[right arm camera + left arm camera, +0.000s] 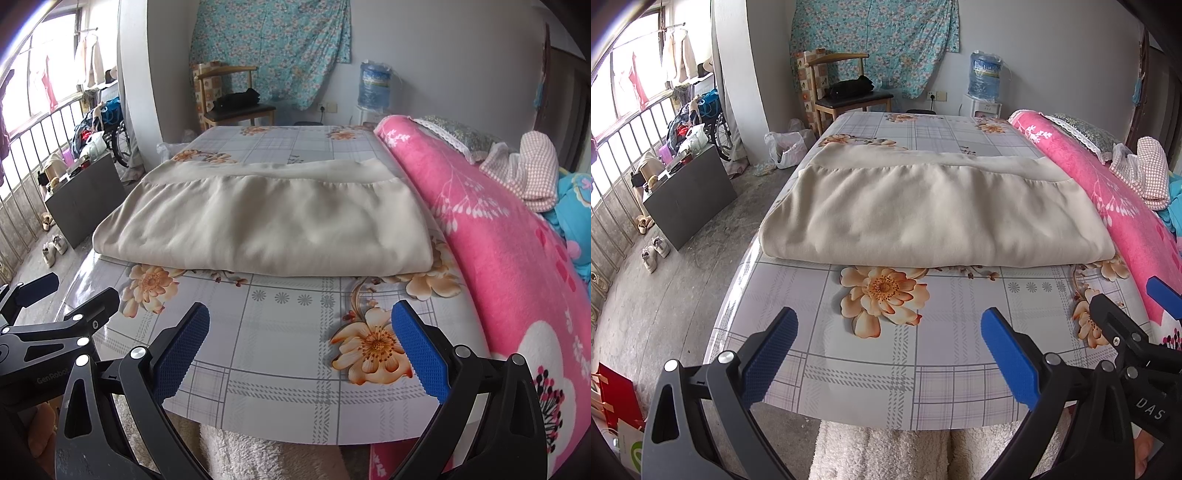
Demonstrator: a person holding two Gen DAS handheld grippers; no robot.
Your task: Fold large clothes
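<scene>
Left gripper [888, 354] jaws spread, empty | right gripper [301, 350] same, both over bare table [923, 387] edge | cloth [934, 210] folded mid-table, well ahead | likely next: pinch both near corners evenly, fold away, keeping edges aligned.

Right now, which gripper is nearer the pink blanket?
Right. The right gripper hovers open beside the pink blanket; the left gripper sits open further left, near the table's left edge.

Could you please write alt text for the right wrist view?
A folded beige garment lies on a floral tablecloth, beside a pink blanket. The open right gripper hovers empty near the table's front edge.
</scene>
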